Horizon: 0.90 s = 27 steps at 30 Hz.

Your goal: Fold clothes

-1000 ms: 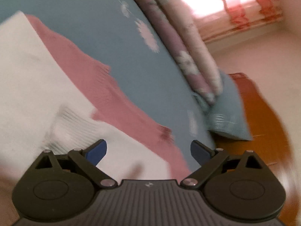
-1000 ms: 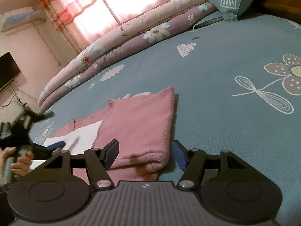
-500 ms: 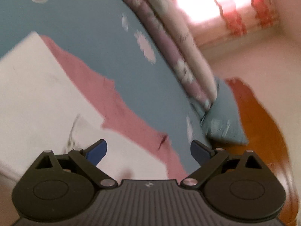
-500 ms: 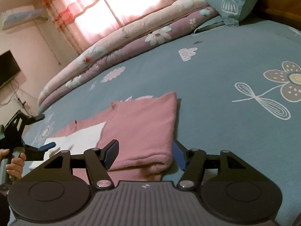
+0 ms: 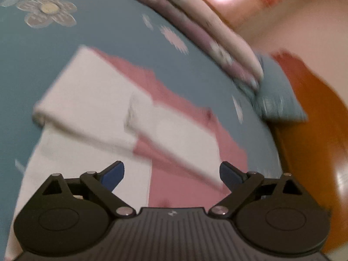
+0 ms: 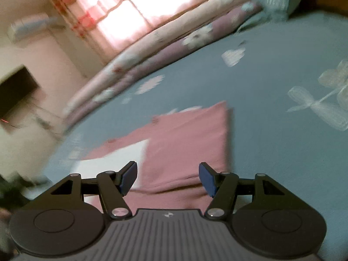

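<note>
On the bed [image 6: 271, 130]: pink-and-white garment [image 5: 174, 117], half folded.
Left tongs [image 5: 171, 175] gape empty above its white part; right tongs [image 6: 167, 177] gape empty over the pink edge. A careless grab may undo the folded layers.

Both fisheye views are motion-blurred and curved at the edges, with the curtained window [image 6: 130, 15] glaring white.

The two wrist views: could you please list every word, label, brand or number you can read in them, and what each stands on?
No readable text in either view.
Left gripper: small pale emblem on its body, no letters.
Right gripper: the same emblem, no letters.
Bedsheet: flower prints only.
</note>
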### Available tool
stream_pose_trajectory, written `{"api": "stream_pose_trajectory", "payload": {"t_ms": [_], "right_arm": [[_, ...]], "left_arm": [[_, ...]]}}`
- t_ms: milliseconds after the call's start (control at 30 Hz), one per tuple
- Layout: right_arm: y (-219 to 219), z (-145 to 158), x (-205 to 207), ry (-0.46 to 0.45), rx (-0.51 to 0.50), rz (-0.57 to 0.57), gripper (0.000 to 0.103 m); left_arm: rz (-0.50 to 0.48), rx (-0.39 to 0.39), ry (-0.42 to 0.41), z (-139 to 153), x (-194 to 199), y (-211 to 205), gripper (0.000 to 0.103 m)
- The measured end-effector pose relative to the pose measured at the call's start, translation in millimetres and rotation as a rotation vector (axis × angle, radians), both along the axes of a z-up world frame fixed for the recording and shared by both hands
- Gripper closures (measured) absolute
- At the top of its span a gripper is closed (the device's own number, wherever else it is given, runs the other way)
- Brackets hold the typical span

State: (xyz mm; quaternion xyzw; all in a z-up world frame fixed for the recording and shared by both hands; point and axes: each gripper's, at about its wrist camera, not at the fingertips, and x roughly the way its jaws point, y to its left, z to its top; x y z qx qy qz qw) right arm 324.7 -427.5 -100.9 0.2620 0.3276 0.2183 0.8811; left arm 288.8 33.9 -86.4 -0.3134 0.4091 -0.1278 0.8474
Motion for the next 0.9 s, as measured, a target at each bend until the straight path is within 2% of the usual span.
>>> {"api": "stream_pose_trajectory", "payload": {"t_ms": [67, 200, 267, 333, 367, 467, 567, 633, 800, 900], "right_arm": [[2.4, -2.4, -1.1, 0.030, 0.097, 0.079, 0.035], [16.9, -10.0, -13.2, 0.108, 0.116, 0.143, 0.035], [21.9, -15.6, -20.0, 0.177, 0.073, 0.142, 0.035], [23.3, -22.8, -28.6, 0.269, -0.030, 0.085, 0.035], [21.8, -22.1, -33.7, 0.254, -0.062, 0.060, 0.036], [20.7, -17.5, -45.3, 0.242, -0.132, -0.013, 0.039], [26.0, -14.5, -58.6, 0.217, -0.132, -0.069, 0.038], [31.6, -13.6, -68.2, 0.205, -0.118, -0.058, 0.031], [45.4, -17.5, -80.9, 0.223, -0.156, -0.061, 0.030], [40.4, -18.9, -83.7, 0.223, -0.155, -0.118, 0.031]], "left_arm": [[-0.040, 0.011, -0.016, -9.1, -12.2, 0.0, 0.009], [-0.011, 0.008, -0.145, -17.4, -32.7, 13.4, 0.009], [0.003, -0.026, -0.144, -18.2, -30.8, 25.7, 0.009], [0.016, -0.068, -0.148, -18.4, -28.0, 37.9, 0.009], [0.039, -0.099, -0.158, -17.6, -23.4, 45.5, 0.009], [0.120, -0.125, -0.111, -23.9, -19.4, 58.3, 0.009], [0.184, -0.112, -0.028, -33.3, -18.4, 64.3, 0.009], [0.183, -0.144, -0.016, -35.5, -18.9, 67.4, 0.009], [0.106, -0.232, 0.000, -36.0, -23.0, 69.7, 0.009], [0.106, -0.190, 0.031, -43.3, -22.3, 70.7, 0.009]]}}
